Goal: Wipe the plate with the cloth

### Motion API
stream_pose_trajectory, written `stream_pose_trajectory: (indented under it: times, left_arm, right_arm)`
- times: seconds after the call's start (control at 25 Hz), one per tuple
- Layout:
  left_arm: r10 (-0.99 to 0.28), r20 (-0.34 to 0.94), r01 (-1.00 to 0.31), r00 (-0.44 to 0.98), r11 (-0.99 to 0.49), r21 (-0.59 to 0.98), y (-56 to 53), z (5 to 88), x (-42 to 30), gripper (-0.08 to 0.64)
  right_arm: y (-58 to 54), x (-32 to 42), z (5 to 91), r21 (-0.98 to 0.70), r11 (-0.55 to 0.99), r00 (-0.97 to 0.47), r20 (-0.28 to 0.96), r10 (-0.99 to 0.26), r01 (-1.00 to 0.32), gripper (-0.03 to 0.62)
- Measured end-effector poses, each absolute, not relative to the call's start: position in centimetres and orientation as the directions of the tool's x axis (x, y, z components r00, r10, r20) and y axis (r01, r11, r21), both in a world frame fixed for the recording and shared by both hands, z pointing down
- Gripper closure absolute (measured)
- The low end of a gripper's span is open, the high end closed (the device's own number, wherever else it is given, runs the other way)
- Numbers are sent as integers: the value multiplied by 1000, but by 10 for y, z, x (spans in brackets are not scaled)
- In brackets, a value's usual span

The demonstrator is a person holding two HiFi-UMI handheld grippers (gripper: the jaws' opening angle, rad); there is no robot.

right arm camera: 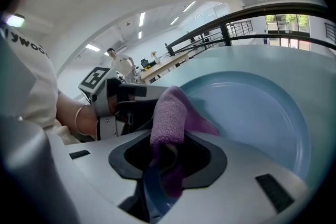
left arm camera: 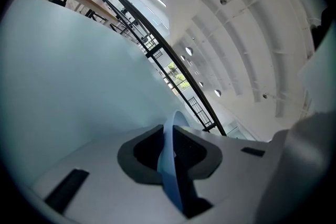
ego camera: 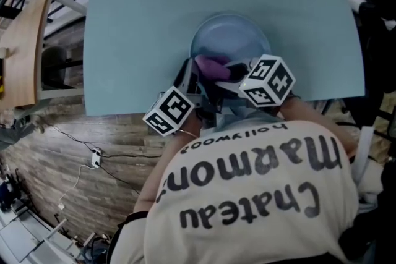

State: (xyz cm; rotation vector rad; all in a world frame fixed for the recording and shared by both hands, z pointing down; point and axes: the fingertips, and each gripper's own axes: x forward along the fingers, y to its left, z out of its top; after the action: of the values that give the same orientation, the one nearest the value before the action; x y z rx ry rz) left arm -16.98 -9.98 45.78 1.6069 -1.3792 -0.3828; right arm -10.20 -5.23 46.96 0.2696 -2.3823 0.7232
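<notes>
Here, left hand-held gripper clamped on plate rim, right hand-held gripper pinching purple cloth over plate

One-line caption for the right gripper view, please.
Right gripper shut on purple cloth at rim of the blue plate; left gripper grips that rim alongside.

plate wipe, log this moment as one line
left gripper: shut on plate | right gripper: shut on purple cloth, over plate | plate: at table near edge
</notes>
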Motion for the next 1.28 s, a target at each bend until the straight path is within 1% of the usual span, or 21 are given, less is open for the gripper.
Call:
stream_pose_trajectory:
  times: [0.2, 0.48, 0.64, 0.88, 1.28]
  left_arm:
    - [-890, 323, -597, 321, 75, 799, -99, 458, -172, 506]
    - [-884, 333, -601, 328, 77, 796, -95, 462, -173, 508]
    - [-876, 356, -635, 327, 76, 769, -94, 465, -176, 514]
    - [-871, 370, -640, 324, 87, 764, -89, 467, -177, 517]
    - [-861, 388, -640, 328, 99, 762, -85, 476, -179, 518]
  right_arm:
    - [-29, -96, 478, -444, 829, -771, 636, 24, -340, 436]
    - [-19, -71, 486, -439, 823, -748, 663, 26, -361, 436]
    - [-23, -52, 493, -366, 837, -698, 716, -27, -407, 436]
    - [-35, -22, 497, -286, 825, -620, 779, -96, -487, 436]
    - [-61, 6, 500, -205, 805, -539, 826, -163, -557, 436]
